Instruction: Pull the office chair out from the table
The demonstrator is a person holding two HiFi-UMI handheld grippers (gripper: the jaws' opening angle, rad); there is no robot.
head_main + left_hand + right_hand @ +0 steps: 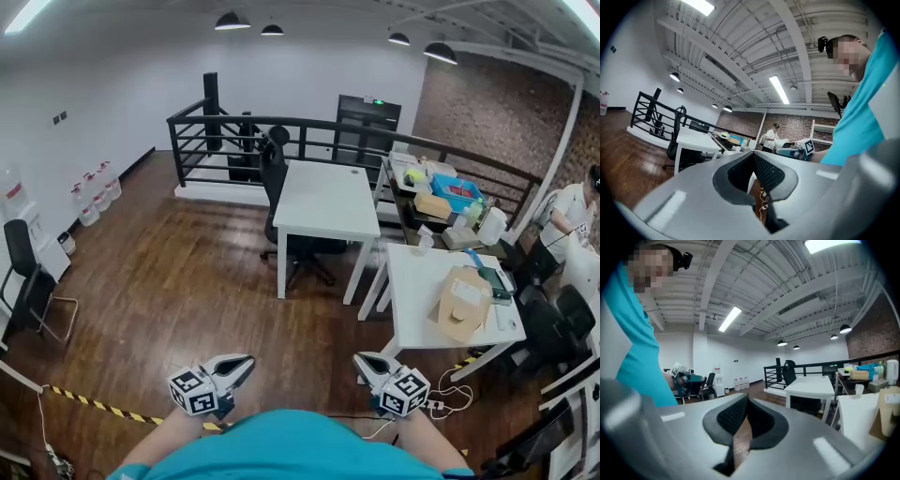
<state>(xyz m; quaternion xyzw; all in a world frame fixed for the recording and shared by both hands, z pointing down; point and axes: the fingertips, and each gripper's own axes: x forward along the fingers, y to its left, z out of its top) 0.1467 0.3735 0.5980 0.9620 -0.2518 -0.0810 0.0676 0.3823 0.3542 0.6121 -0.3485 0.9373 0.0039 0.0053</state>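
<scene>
Head view: both hands sit low and close to the body, roughly level. The left tongs (246, 361) and right tongs (362, 360) point forward over the wooden floor (187, 272), well apart from the black office chair (273, 169). The chair is pushed in at the far left side of the white tabletop (323, 199).

Left gripper view: the left tongs are fully closed with nothing between them. The chair stands at the tabletop's left edge.

Right gripper view: the right tongs are likewise closed and empty. The chair's back rises behind the tabletop.
</scene>
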